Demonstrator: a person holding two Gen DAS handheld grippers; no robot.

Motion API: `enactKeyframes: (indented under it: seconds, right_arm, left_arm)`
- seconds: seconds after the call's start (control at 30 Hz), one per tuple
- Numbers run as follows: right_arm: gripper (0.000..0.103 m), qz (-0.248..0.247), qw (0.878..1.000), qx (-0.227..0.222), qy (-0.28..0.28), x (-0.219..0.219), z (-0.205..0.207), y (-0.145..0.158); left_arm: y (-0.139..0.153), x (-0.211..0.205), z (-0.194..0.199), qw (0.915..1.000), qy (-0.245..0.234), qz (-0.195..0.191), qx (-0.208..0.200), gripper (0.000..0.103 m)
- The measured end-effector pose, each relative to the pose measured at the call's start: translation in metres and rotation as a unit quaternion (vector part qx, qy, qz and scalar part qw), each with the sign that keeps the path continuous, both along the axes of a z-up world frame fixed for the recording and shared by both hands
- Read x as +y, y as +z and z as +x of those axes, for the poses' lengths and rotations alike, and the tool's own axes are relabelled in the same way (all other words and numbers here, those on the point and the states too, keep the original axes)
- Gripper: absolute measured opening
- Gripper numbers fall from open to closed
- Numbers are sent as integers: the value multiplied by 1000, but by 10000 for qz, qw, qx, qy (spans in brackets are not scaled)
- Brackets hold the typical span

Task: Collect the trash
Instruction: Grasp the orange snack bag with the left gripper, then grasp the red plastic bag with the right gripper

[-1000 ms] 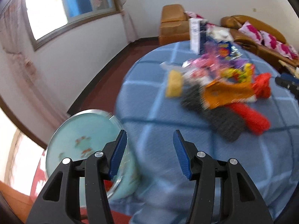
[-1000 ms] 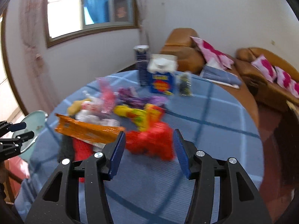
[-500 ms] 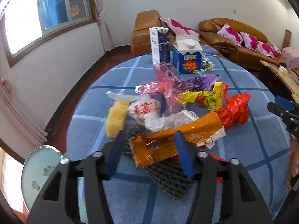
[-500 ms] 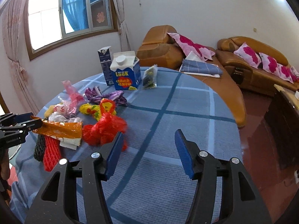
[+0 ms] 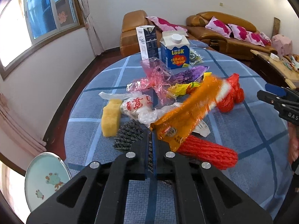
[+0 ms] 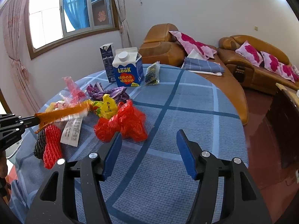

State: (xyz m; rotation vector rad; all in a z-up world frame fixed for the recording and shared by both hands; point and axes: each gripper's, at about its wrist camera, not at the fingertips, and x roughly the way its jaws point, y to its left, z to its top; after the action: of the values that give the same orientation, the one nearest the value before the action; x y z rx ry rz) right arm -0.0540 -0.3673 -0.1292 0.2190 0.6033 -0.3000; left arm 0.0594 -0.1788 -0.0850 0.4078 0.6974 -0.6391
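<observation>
left gripper (image 5: 149,140) pinching orange wrapper (image 5: 188,112) corner, lifted off the trash pile, right gripper (image 6: 148,149) jaws wide near red bag (image 6: 123,124), frog-print bin lid (image 5: 46,179) only in left view

Round table (image 6: 196,112) in blue checked cloth, two cartons (image 6: 129,71), red bag (image 6: 123,125), sponge (image 5: 110,120), mesh sleeves (image 6: 52,147), wrappers (image 6: 110,93)

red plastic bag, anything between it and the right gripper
Nothing visible. The right gripper is open, and only bare blue tablecloth lies between its fingers and the red plastic bag just ahead to the left.
</observation>
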Motion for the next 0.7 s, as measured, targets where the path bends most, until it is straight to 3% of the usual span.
enactKeyframes:
  seconds: [0.37, 0.7]
  right_arm:
    - [61, 65, 9999, -86, -121, -9, 3, 6]
    - [57, -36, 9997, 71, 210, -11, 56, 13]
  left_arm:
    - [29, 22, -16, 9993, -79, -148, -334, 0]
    - [37, 83, -8, 9977, 506, -47, -454, 0]
